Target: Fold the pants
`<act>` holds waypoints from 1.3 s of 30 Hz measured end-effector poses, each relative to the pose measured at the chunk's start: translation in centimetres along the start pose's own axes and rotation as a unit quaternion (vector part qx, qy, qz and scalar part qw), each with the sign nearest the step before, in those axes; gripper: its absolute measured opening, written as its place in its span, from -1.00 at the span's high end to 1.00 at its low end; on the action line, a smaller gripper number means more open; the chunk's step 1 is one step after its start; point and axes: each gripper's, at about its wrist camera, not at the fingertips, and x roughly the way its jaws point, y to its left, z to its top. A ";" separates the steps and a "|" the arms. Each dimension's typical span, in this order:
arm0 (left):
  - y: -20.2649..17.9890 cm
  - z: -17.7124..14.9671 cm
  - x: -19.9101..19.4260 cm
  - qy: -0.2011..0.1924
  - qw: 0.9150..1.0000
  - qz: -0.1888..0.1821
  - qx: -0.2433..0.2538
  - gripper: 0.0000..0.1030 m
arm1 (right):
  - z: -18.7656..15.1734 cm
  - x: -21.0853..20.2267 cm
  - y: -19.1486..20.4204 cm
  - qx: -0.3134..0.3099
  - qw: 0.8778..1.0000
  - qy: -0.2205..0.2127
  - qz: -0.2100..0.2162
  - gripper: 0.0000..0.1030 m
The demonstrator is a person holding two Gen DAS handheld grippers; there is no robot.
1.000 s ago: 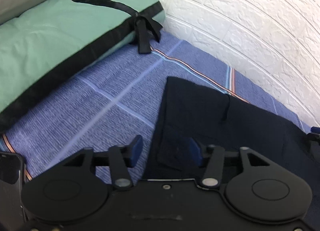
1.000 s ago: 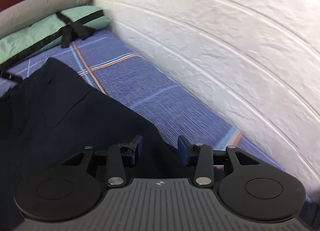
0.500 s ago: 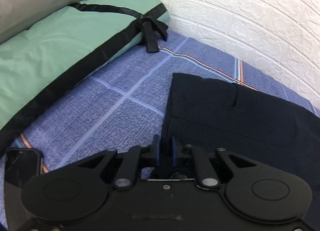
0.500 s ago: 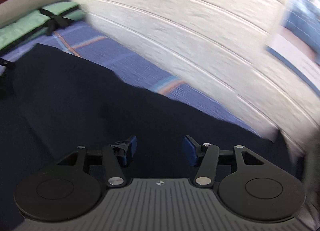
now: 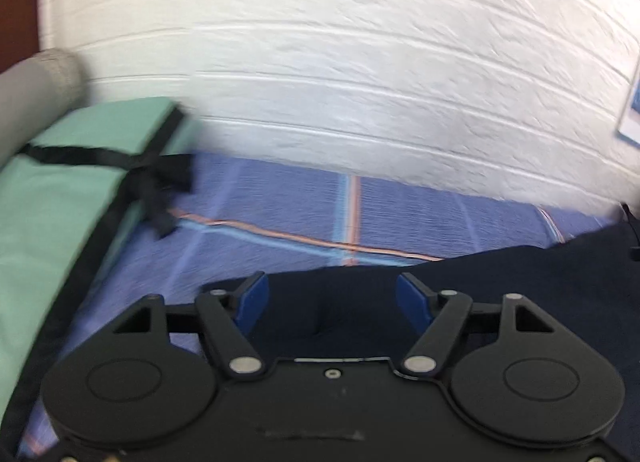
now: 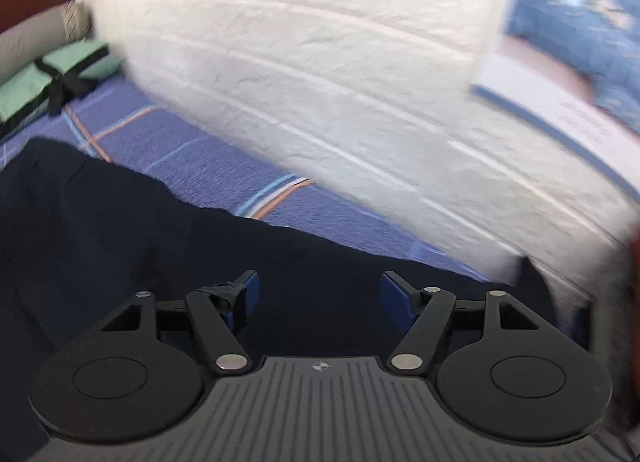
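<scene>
Dark navy pants (image 5: 520,286) lie flat on a blue checked bedsheet (image 5: 280,213). My left gripper (image 5: 332,302) is open, its blue pads (image 5: 252,300) wide apart over one end of the pants, holding nothing. In the right wrist view the pants (image 6: 120,221) stretch from the left across the bottom. My right gripper (image 6: 318,298) is open and empty just above the dark cloth. Both views are motion-blurred.
A white brick-pattern wall (image 5: 360,81) runs along the far side of the bed. A mint-green pillow with black ties (image 5: 60,189) and a grey bolster (image 5: 32,89) lie at the left. A blue and white poster (image 6: 568,73) hangs on the wall at right.
My left gripper was open, shut on the pants' edge half a second ago, and has now opened and swung toward the wall. My right gripper stayed open and moved along the pants.
</scene>
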 end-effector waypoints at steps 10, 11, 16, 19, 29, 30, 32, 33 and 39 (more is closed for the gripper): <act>-4.6 2.6 8.3 0.064 0.984 -0.113 0.121 -0.64 | 2.9 5.9 2.4 -0.068 0.994 0.021 0.086 -1.00; -4.7 2.4 9.2 0.075 0.982 -0.110 0.132 -0.63 | 3.0 6.5 2.4 -0.073 0.993 0.026 0.093 -1.00; -4.0 1.4 12.4 0.103 0.977 -0.078 0.167 -0.62 | 2.3 8.7 2.5 -0.096 0.989 0.035 0.109 -1.00; -2.3 1.7 13.6 0.110 0.981 -0.079 0.138 -0.64 | 2.2 9.5 1.5 -0.065 0.991 0.029 0.115 -1.00; -5.2 1.4 13.1 0.091 0.980 -0.079 0.159 0.47 | 1.9 8.1 2.2 -0.043 0.994 0.023 0.098 0.98; -5.4 1.4 12.9 0.089 0.980 -0.073 0.160 0.62 | 2.0 7.7 2.1 -0.036 0.995 0.018 0.093 0.99; -5.2 1.4 12.2 0.088 0.983 -0.074 0.145 0.80 | 2.2 6.8 2.1 -0.027 0.996 0.007 0.085 1.00; -5.2 1.4 11.7 0.084 0.985 -0.072 0.136 0.86 | 2.4 6.2 2.1 -0.025 0.996 0.002 0.082 1.00; -5.7 2.0 7.2 0.041 0.990 -0.069 0.118 0.87 | 2.5 1.5 2.8 -0.027 0.997 -0.023 0.065 1.00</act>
